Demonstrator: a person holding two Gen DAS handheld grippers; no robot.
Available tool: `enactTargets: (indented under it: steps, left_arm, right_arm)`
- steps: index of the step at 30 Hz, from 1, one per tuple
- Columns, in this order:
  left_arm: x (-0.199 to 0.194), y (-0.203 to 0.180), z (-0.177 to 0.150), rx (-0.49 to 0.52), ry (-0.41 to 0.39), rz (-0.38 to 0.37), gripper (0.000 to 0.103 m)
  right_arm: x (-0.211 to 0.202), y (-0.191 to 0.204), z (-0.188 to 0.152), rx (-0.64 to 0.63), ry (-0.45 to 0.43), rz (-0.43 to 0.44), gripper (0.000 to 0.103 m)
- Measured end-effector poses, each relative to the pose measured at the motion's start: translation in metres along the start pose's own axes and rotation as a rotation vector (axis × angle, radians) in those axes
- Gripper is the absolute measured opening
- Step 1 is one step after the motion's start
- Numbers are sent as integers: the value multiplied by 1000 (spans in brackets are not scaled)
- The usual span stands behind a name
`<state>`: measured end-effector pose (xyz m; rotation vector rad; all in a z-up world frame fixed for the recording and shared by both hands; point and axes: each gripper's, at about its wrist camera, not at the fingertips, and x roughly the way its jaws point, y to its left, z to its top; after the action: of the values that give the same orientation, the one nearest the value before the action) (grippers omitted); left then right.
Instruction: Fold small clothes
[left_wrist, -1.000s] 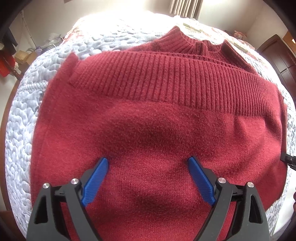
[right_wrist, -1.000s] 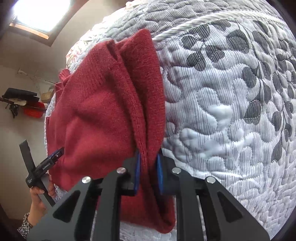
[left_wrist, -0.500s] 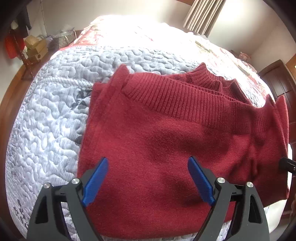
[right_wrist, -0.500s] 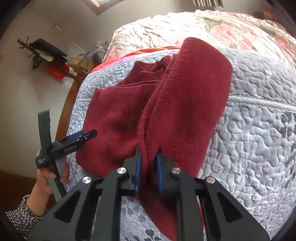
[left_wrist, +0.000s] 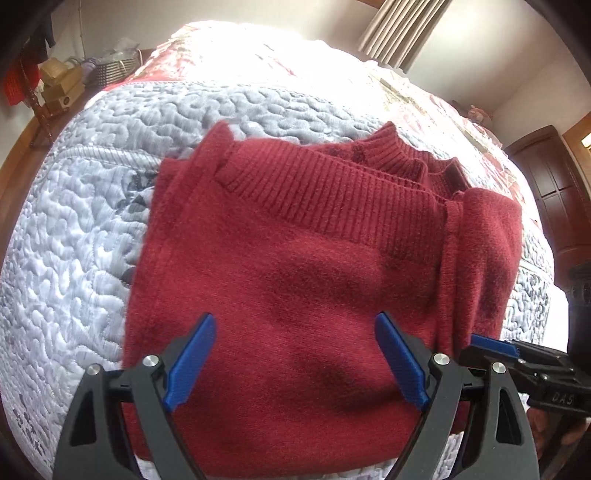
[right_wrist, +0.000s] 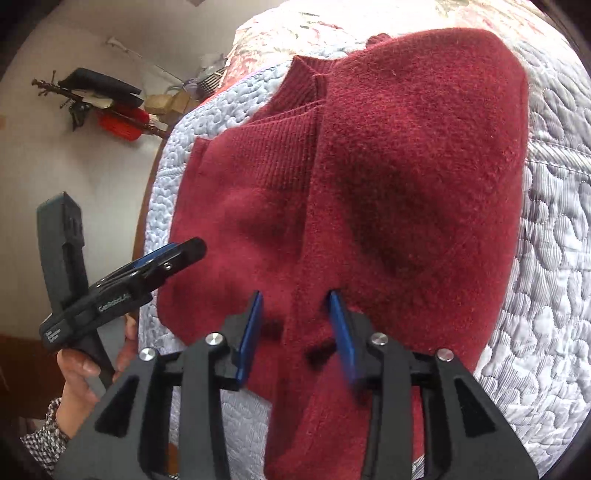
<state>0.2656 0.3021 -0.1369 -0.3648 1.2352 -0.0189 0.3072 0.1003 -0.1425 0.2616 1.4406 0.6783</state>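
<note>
Quilted grey-white bedding (left_wrist: 92, 229) covers the bed, with a curtain at the upper right of the left wrist view and boxes and clutter at the upper left. On it lies the red sweater (left_wrist: 295, 266), filling the middle of both frames, ribbed hem across the top and collar peeking out behind.

Judging from the layers, the fold is partly made: the body is doubled up, and a side panel (right_wrist: 424, 155) lies turned in over the right part of the garment. The step in hand looks like laying that panel down. Next, I would say, the other side wants bringing in or the whole bundle halving, which calls for a fresh grip on an edge rather than on the middle of the cloth.

The left gripper (left_wrist: 295, 354) stands wide apart, its blue pads (left_wrist: 192, 350) spread over the lower centre of the sweater with nothing between them; whether they touch the knit I cannot tell. In the right wrist view it shows at the left, held by a hand (right_wrist: 85, 369) in a patterned sleeve.

The right gripper (right_wrist: 295, 325) is parted moderately, its pads either side of a ridge of the panel at lower centre but not pinching it; one pad is blurred.
</note>
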Motion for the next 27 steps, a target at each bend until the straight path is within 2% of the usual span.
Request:
enactTargets:
  steps: [1,3,5,8,10,13,18,21,24,25,26,27]
  left_arm:
    - [1,-5,2,-1,6,-27,88]
    - [4,-19,5,0,20,-87,88]
    - [9,-34,7,9,45,-149,88]
    - [20,-59,9,33,84,-228,88]
    - [27,-74,11,45,97,-254,89]
    - [38,-92,12,68,119,-267,89]
    - [61,-109,11,89,173,-230,89]
    - [64,-110,7,70,170,-231,88]
    - [66,-113,7,70,166,-246,74]
    - [66,-115,7,71,161,-263,59]
    - [67,-118,5,73,165,-296,38]
    - [66,-119,4,70,166,-308,34]
  right_arm:
    - [-9,2,-2,-18,-13,13,42]
    - [-30,5,-8,-41,-40,41,54]
    - [-55,7,-17,-71,-79,56,57]
    - [-85,0,-31,-87,-123,19,57]
    - [-95,-10,-38,-73,-143,-46,57]
    - [-103,-39,-49,-15,-148,-115,57]
    - [-94,-82,-68,95,-128,-139,54]
    - [-85,-98,-75,135,-107,-154,53]
    - [-79,-106,-81,152,-95,-157,53]
    - [-78,-108,-82,158,-93,-154,53]
    - [-76,-109,-83,161,-91,-155,53]
    - [-75,-109,-83,163,-90,-157,53]
